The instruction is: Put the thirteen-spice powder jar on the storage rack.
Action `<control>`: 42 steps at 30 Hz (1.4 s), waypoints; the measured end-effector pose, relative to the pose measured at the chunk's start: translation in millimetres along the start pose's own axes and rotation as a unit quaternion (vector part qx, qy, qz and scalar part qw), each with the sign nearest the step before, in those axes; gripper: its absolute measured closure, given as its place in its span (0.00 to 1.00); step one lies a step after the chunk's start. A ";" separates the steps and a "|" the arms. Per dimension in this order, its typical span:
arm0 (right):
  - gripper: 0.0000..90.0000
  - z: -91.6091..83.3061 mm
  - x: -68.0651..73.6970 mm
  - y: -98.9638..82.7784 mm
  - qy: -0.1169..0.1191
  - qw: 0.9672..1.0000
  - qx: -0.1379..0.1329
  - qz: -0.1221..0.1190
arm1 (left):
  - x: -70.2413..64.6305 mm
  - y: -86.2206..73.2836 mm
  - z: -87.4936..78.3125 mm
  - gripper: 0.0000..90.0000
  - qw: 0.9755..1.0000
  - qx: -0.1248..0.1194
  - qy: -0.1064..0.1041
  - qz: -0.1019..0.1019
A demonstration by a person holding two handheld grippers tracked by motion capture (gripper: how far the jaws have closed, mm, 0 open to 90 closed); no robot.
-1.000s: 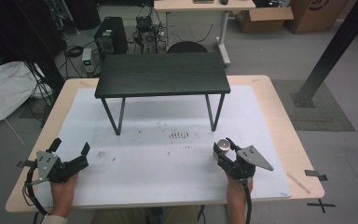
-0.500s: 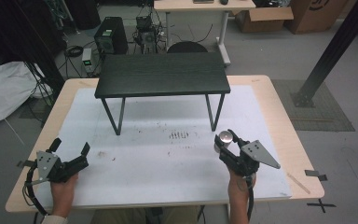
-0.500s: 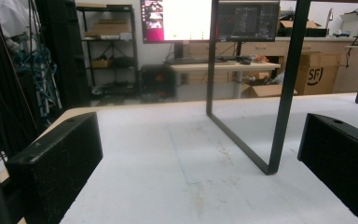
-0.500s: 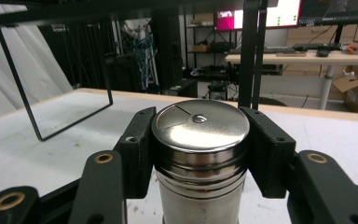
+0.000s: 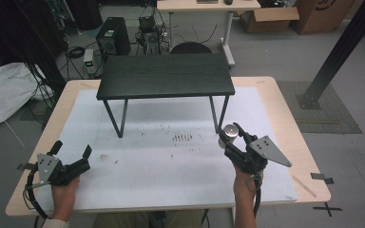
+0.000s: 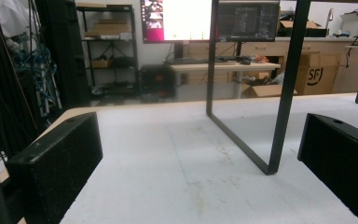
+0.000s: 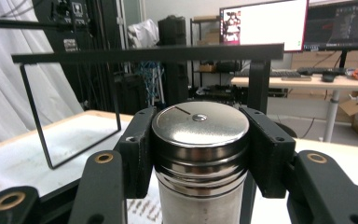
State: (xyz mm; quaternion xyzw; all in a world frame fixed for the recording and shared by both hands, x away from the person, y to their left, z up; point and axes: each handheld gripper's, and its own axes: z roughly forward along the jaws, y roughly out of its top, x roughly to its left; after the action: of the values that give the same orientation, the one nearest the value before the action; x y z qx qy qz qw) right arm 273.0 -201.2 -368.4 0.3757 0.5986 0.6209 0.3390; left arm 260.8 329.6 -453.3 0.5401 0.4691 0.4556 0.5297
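Right gripper (image 5: pixel 231 138) is clamped on a shiny steel canister (image 7: pixel 199 154), its 2 black jaws pressing against opposite sides just under the lid. Seen from the right gripper view, the canister stands upright between the pads, its round brushed top carrying a small centre dot. From the high view, the canister (image 5: pixel 230 131) sits lifted above the white mat (image 5: pixel 171 161), just in front of the right front leg of the small black table (image 5: pixel 165 75), which stands on the mat toward the far side. Left gripper (image 5: pixel 71 154) rests near the mat's left front corner with its jaws spread wide and nothing between them; its own view looks across bare mat toward the table's thin black leg (image 6: pixel 279 88)
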 end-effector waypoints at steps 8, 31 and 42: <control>0.54 0.8 3.3 18.7 0.010 1.000 -0.024 -0.005 | 0.0 0.0 0.0 0.00 1.000 0.000 0.000 0.000; 0.54 15.5 10.2 56.8 0.034 0.997 -0.060 -0.028 | 0.0 0.0 0.0 0.00 1.000 0.000 0.000 -0.001; 0.55 29.9 11.0 77.0 0.051 0.995 -0.068 -0.044 | 0.0 0.0 0.0 0.00 1.000 0.000 0.000 -0.001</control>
State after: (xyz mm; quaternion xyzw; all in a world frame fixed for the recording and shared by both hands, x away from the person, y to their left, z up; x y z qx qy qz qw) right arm 295.9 -181.2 -290.8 0.2934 0.5871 0.6632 0.3599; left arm 260.8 329.6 -453.3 0.5397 0.4694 0.4553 0.5302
